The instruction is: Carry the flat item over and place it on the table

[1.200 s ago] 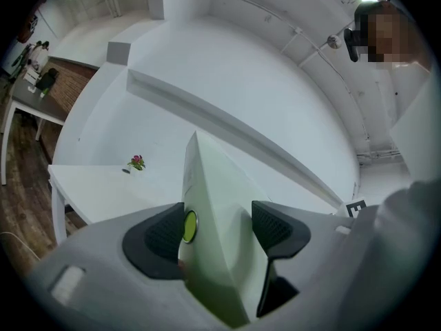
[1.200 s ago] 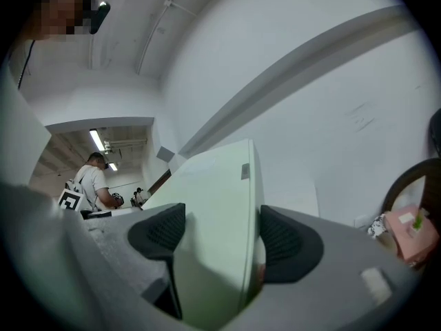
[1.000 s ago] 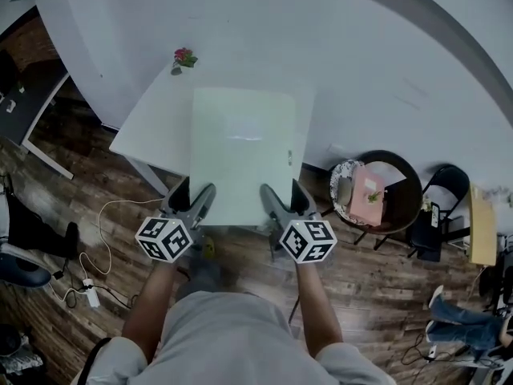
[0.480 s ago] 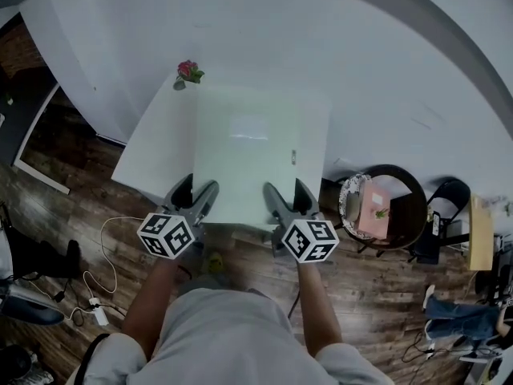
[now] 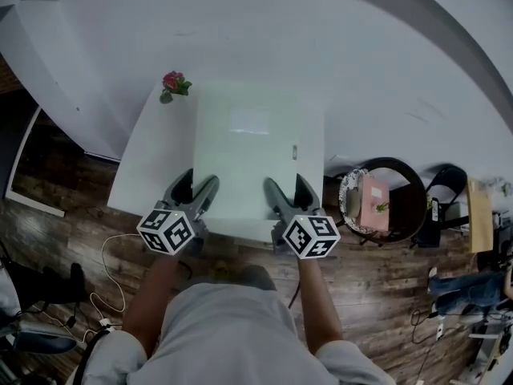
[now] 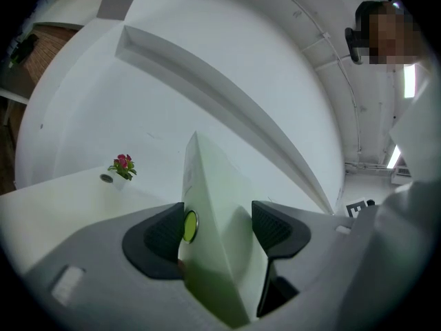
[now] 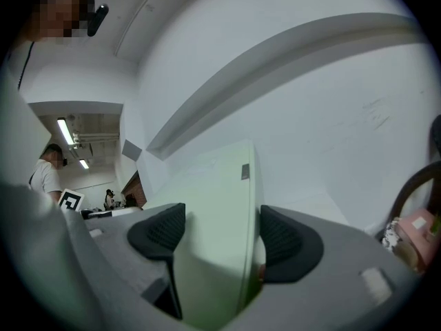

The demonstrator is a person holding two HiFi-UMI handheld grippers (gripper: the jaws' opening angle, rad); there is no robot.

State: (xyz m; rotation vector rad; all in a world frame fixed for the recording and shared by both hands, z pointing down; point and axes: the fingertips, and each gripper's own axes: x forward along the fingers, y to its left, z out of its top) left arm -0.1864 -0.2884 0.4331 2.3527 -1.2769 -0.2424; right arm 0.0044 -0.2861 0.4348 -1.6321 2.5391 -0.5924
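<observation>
Left claw (image 5: 195, 191) and right claw (image 5: 288, 192) each pinch the near edge of the board (image 5: 256, 147) over the desk (image 5: 152, 163); held only there, it could droop, slip, or strike the flower (image 5: 171, 83).

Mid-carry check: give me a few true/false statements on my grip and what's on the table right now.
1. Both grippers hold the flat item at its near edge. True.
2. The left gripper is open and empty. False: its fingers are closed on the flat item, as are those of the right gripper.
3. A small flowering plant stands at the far left corner of the table. True.
4. The plant is covered by the flat item. False: in the head view it sits off the item's far left corner, in plain sight.
5. The flat item is out over the wooden floor only. False: it lies over the white table.
</observation>
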